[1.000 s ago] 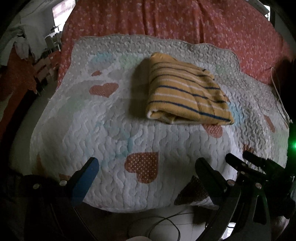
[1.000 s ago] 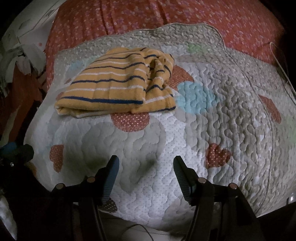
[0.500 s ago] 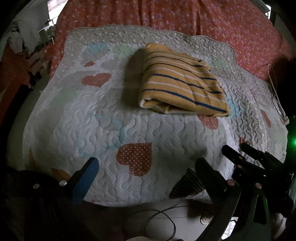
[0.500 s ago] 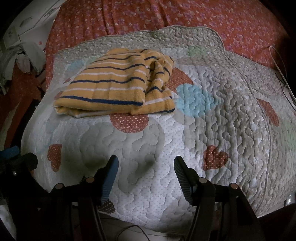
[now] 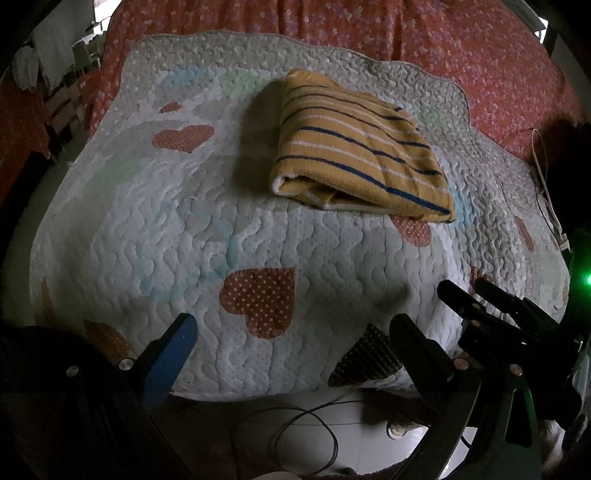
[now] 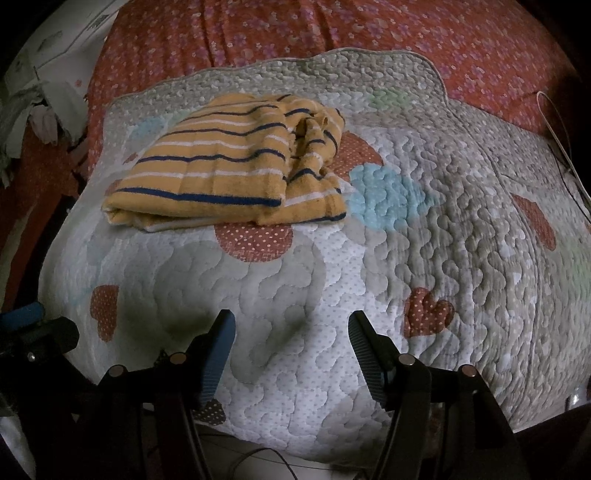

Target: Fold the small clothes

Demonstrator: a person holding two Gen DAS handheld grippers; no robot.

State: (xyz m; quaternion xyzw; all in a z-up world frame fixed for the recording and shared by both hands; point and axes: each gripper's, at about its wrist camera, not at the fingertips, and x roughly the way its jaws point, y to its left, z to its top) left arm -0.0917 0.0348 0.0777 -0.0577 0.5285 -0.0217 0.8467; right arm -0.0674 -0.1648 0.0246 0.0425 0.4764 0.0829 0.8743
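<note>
both grippers, our left gripper (image 5: 291, 339) and right gripper (image 6: 291, 332), hang spread and empty near the quilt's (image 6: 443, 258) front edge. the striped garment (image 6: 225, 173) lies folded farther back; we judge a careless regrasp could undo its loose bunched side.

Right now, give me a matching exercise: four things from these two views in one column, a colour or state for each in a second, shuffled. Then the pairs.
Things
1. garment
2. quilt
3. bedspread
4. right gripper

Colours or states
A. red with small flowers
B. open, nothing between the fingers
C. folded, yellow with dark blue and white stripes
D. pale, with dotted hearts

Pairs: 1-C, 2-D, 3-A, 4-B
</note>
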